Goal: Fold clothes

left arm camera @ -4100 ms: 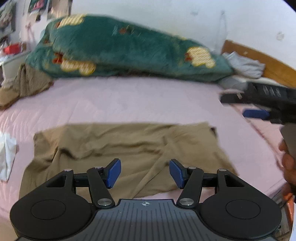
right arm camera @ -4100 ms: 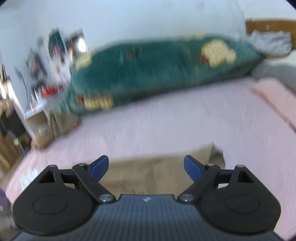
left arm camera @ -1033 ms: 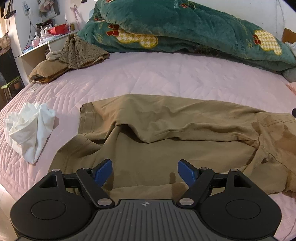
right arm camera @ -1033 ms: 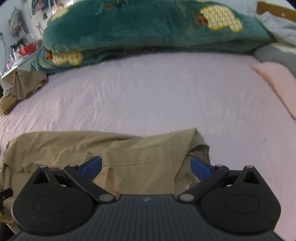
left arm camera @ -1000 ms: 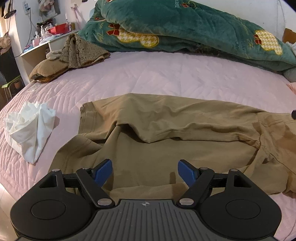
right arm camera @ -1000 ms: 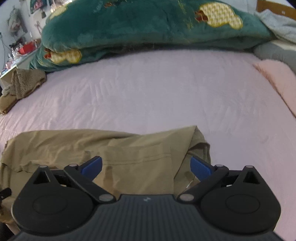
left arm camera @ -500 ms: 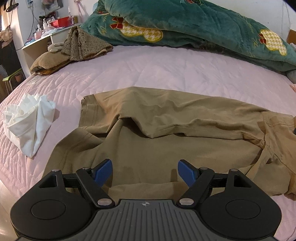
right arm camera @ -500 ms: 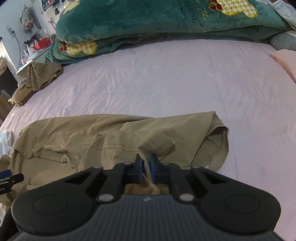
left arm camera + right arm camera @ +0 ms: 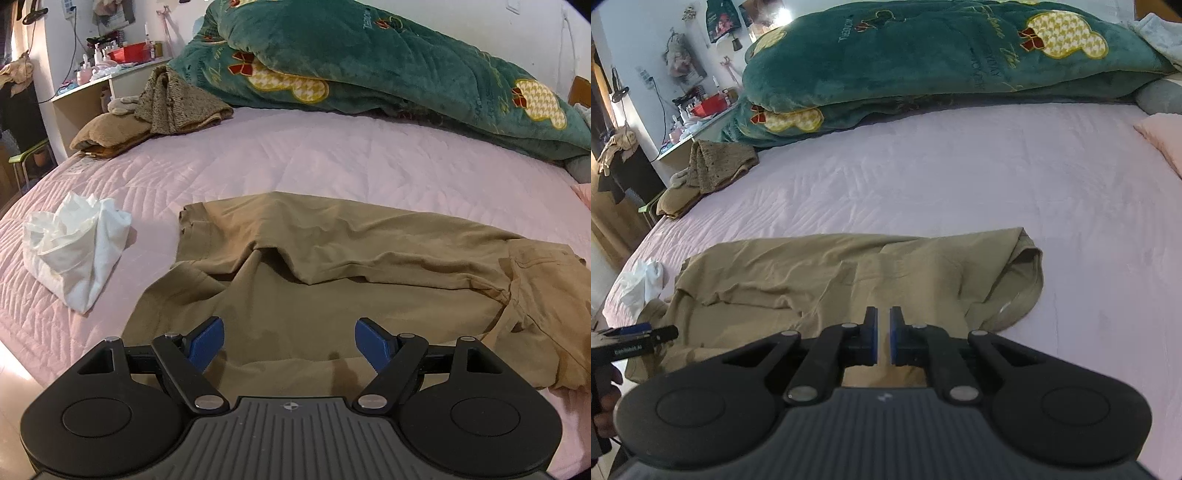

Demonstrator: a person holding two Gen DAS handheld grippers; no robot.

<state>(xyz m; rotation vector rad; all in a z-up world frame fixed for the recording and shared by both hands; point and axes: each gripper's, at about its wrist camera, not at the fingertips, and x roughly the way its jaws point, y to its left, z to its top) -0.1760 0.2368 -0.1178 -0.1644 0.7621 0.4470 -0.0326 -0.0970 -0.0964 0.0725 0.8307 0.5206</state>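
Khaki trousers (image 9: 332, 258) lie spread and creased across the pink bedspread (image 9: 332, 155), with the pocketed waist end at the right. My left gripper (image 9: 291, 339) hovers open over their near edge, nothing between its blue pads. In the right wrist view the trousers (image 9: 812, 269) run leftward from a rolled-over waist end. My right gripper (image 9: 883, 332) has its pads nearly together, pinching a raised fold of the khaki cloth near the waist. The left gripper (image 9: 646, 328) shows at the left edge, held by a hand.
A crumpled white cloth (image 9: 74, 243) lies left of the trousers. A green quilt (image 9: 369, 62) fills the far side of the bed, with brown folded clothes (image 9: 155, 110) at its left. A cluttered desk (image 9: 92, 85) stands beyond; a pink pillow (image 9: 1163, 136) lies far right.
The right gripper went from wide open to shut on the trousers' cloth, then drew back and up, lifting a fold. The left gripper has barely shifted and stays open.
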